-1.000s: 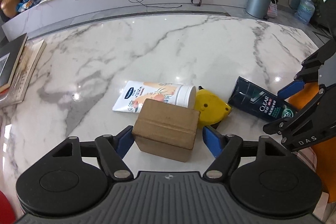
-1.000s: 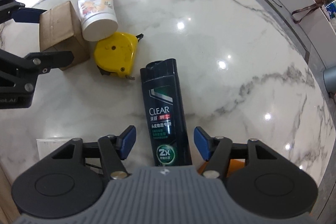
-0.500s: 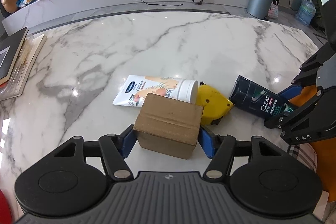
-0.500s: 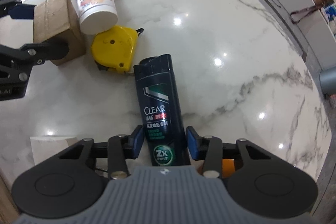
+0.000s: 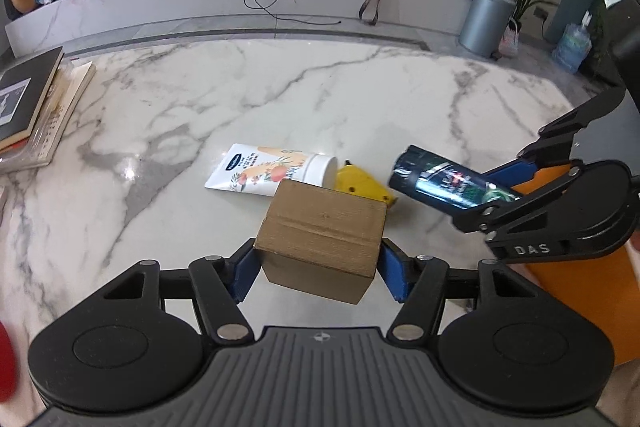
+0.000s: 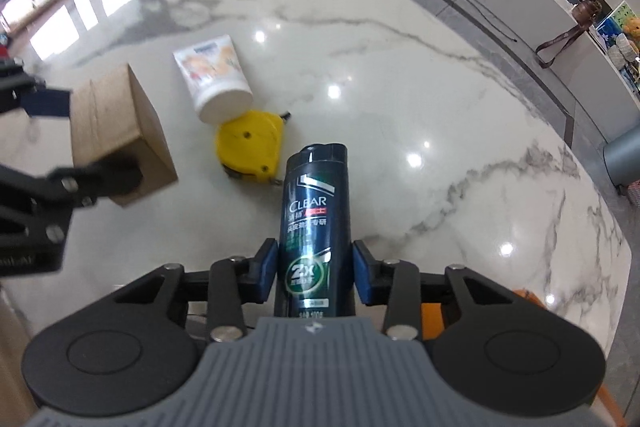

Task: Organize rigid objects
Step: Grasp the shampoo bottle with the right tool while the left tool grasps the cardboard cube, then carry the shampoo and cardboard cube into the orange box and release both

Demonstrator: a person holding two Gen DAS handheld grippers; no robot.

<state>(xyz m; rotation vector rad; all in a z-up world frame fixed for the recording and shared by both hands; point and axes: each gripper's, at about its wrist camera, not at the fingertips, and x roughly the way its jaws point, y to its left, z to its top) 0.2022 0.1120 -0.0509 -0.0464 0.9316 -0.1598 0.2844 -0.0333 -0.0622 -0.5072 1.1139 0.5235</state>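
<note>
Left gripper [image 5: 318, 261] is clamping the cardboard box [image 5: 322, 233] at lower centre; right gripper [image 6: 314, 273] is clamping the shampoo bottle [image 6: 314, 211]. Beyond, tape measure [image 6: 250, 145] and lotion tube [image 6: 214, 77] are lying untouched, awaiting sorting.

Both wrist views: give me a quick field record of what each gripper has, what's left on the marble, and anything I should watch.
left gripper: shut on the cardboard box, box lifted clear of the table
right gripper: its jaws have just been closing; shut on the dark shampoo bottle, near its base, cap end tilted up
on the marble table: white tube lying flat; yellow tape measure beside the tube's cap
table edge: stacked books
watch: the held box and bottle are close together
</note>
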